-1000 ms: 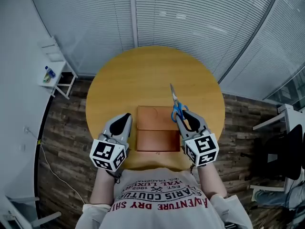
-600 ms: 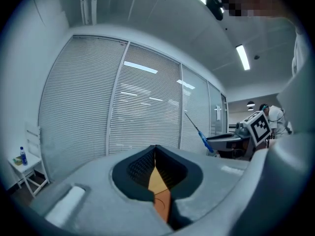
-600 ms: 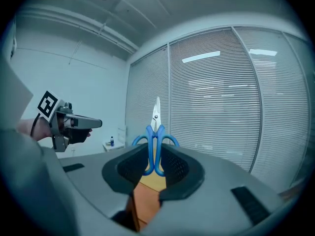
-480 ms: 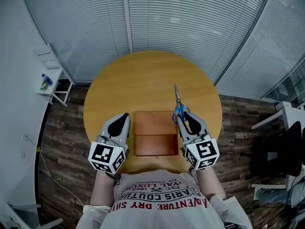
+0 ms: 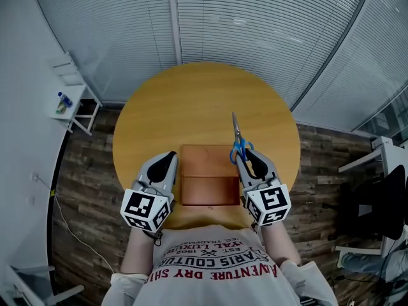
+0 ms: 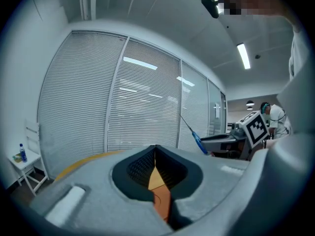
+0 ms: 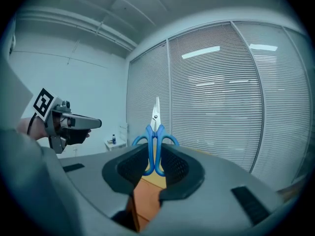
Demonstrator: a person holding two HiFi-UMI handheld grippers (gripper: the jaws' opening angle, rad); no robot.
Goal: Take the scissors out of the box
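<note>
The round wooden table [image 5: 191, 94] is filling the middle of the head view, and the brown box [image 5: 207, 180] is lying flat on its near edge, just in front of the person. The two grippers are flanking the box, one at each side.

The left gripper [image 5: 167, 156] is hovering beside the box's left edge; its own view is showing the jaws closed tip to tip with nothing between them.

The right gripper [image 5: 246, 153] is hanging at the box's right edge, and its jaws are clamping on the blue handles of the scissors [image 5: 235, 127]. The blades are pointing away from the person, out over bare tabletop past the box's far right corner. In the right gripper view the scissors are standing straight up out of the jaws, well clear of the box (whose brown surface is showing below, through the gap between the pads).

Judging from this, the removal itself is looking done: the scissors are already outside the box. What is likely remaining is setting them down on the table and letting go.
</note>
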